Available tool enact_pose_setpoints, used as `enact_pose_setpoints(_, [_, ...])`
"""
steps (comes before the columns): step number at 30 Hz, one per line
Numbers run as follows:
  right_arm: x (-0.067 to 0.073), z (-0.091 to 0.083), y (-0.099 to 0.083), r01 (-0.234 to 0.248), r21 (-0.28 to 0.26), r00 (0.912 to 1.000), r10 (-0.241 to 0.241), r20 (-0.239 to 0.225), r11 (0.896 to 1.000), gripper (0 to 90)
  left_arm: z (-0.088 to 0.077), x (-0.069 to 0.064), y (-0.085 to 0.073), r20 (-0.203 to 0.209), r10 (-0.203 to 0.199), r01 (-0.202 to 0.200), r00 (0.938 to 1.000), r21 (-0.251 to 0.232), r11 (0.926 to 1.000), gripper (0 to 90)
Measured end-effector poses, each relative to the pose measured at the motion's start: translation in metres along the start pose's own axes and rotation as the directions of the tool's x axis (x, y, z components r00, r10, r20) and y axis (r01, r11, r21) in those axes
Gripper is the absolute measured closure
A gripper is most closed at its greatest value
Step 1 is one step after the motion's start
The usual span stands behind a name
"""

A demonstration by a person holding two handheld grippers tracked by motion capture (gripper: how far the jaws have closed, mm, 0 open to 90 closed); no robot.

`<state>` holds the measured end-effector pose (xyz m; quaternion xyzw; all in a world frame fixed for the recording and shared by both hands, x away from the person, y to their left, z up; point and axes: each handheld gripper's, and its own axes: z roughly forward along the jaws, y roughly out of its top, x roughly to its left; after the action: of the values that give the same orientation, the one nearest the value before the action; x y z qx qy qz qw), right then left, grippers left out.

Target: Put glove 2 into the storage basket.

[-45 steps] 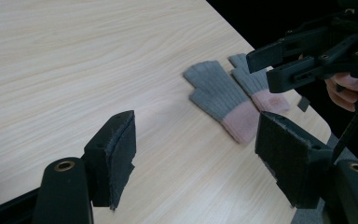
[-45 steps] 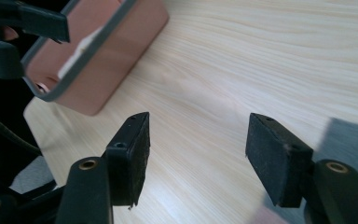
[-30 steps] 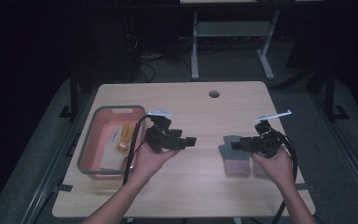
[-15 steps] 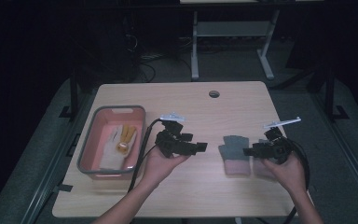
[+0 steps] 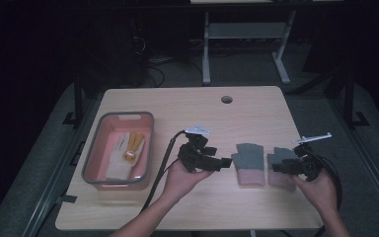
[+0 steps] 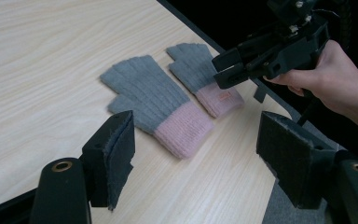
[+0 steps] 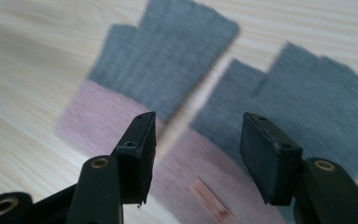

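Two grey knit gloves with pink cuffs lie flat side by side on the wooden table. The left glove [image 5: 249,159] [image 6: 151,100] [image 7: 168,60] is in full sight. The right glove [image 5: 278,156] [image 6: 200,74] [image 7: 307,107] carries a small pink label on its cuff. My right gripper [image 5: 276,167] [image 7: 196,149] [image 6: 226,70] hovers open just over that cuff, pointing left. My left gripper [image 5: 223,163] [image 6: 196,158] is open and empty, just left of the left glove, pointing right at it.
At the table's left stands a pink tray [image 5: 94,148] that holds a white glove [image 5: 118,153] and a small orange item [image 5: 134,145]. A round cable hole [image 5: 226,99] sits near the far edge. The table's right edge is close behind my right hand.
My left gripper has moved right, towards the left glove. My right gripper has drawn slightly back and towards the near edge, uncovering more of the right glove.
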<state>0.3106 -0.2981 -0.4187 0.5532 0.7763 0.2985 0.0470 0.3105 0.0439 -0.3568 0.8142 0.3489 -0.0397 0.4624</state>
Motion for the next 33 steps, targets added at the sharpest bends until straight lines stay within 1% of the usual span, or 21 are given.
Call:
enact_pose_setpoints(1, [-0.002, 0.001, -0.001, 0.007, -0.007, 0.9999, -0.007, 0.008, 1.000, 45.9, 0.002, -0.001, 0.000, 0.002, -0.001, 0.001, 1.0000, 0.002, 1.0000, 28.2])
enact_pose_setpoints(3, [-0.005, 0.001, -0.004, -0.008, 0.007, 0.9998, 0.008, 0.020, 1.000, 46.5, 0.005, -0.002, -0.001, 0.003, 0.003, -0.003, 1.0000, 0.006, 1.0000, 28.3])
enact_pose_setpoints(6, [-0.010, 0.003, -0.008, -0.009, 0.024, 0.9990, 0.008, 0.044, 1.000, 47.6, 0.010, -0.002, -0.001, -0.002, 0.009, -0.009, 1.0000, 0.007, 0.9999, 28.2])
enact_pose_setpoints(10, [-0.014, 0.009, -0.013, -0.010, 0.062, 0.9954, 0.004, 0.096, 0.998, 49.7, 0.016, -0.001, -0.003, -0.005, 0.007, -0.007, 1.0000, 0.010, 0.9999, 28.2])
enact_pose_setpoints(12, [-0.016, 0.012, -0.015, -0.011, 0.073, 0.9937, 0.002, 0.112, 0.997, 50.4, 0.020, -0.001, -0.005, -0.008, 0.009, -0.008, 0.9999, 0.017, 0.9998, 28.2])
enact_pose_setpoints(15, [-0.016, 0.015, -0.017, -0.014, 0.071, 0.9937, 0.006, 0.112, 0.997, 50.0, 0.025, 0.000, -0.009, -0.007, 0.004, -0.004, 1.0000, 0.021, 0.9998, 28.1])
enact_pose_setpoints(17, [-0.015, 0.016, -0.018, -0.005, 0.071, 0.9926, -0.004, 0.122, 0.997, 51.2, 0.028, 0.001, -0.011, -0.009, 0.009, -0.009, 0.9999, 0.029, 0.9995, 28.1])
enact_pose_setpoints(19, [-0.014, 0.017, -0.019, 0.006, 0.073, 0.9918, -0.015, 0.127, 0.997, 53.2, 0.030, 0.002, -0.013, -0.014, 0.006, -0.006, 0.9999, 0.035, 0.9994, 28.1])
enact_pose_setpoints(21, [-0.013, 0.018, -0.019, 0.013, 0.077, 0.9915, -0.023, 0.128, 0.997, 57.7, 0.032, 0.002, -0.016, -0.022, 0.008, -0.007, 0.9997, 0.042, 0.9991, 28.1])
enact_pose_setpoints(22, [-0.012, 0.018, -0.019, 0.015, 0.081, 0.9912, -0.026, 0.130, 0.997, 60.5, 0.033, 0.002, -0.018, -0.019, -0.001, 0.002, 0.9998, 0.041, 0.9992, 28.1])
enact_pose_setpoints(23, [-0.010, 0.018, -0.019, 0.021, 0.083, 0.9910, -0.032, 0.130, 0.996, 62.6, 0.033, 0.002, -0.019, -0.022, 0.000, 0.001, 0.9998, 0.042, 0.9991, 28.1])
enact_pose_setpoints(25, [-0.009, 0.019, -0.019, 0.020, 0.083, 0.9908, -0.031, 0.132, 0.996, 67.5, 0.034, 0.002, -0.021, -0.018, -0.001, 0.002, 0.9998, 0.044, 0.9990, 28.1])
enact_pose_setpoints(27, [-0.009, 0.018, -0.019, 0.020, 0.080, 0.9921, -0.030, 0.122, 0.997, 74.7, 0.033, 0.002, -0.023, -0.018, -0.002, 0.003, 0.9998, 0.051, 0.9987, 28.1])
enact_pose_setpoints(28, [-0.009, 0.018, -0.019, 0.020, 0.078, 0.9922, -0.029, 0.121, 0.997, 76.8, 0.033, 0.002, -0.023, -0.018, -0.006, 0.007, 0.9998, 0.049, 0.9988, 28.1])
enact_pose_setpoints(30, [-0.008, 0.017, -0.019, 0.015, 0.078, 0.9919, -0.025, 0.124, 0.997, 79.3, 0.032, 0.004, -0.024, -0.020, 0.001, 0.000, 0.9998, 0.051, 0.9987, 28.1])
enact_pose_setpoints(33, [-0.009, 0.016, -0.018, 0.007, 0.073, 0.9927, -0.016, 0.120, 0.997, 80.4, 0.030, 0.006, -0.024, -0.018, -0.010, 0.011, 0.9998, 0.049, 0.9987, 28.1])
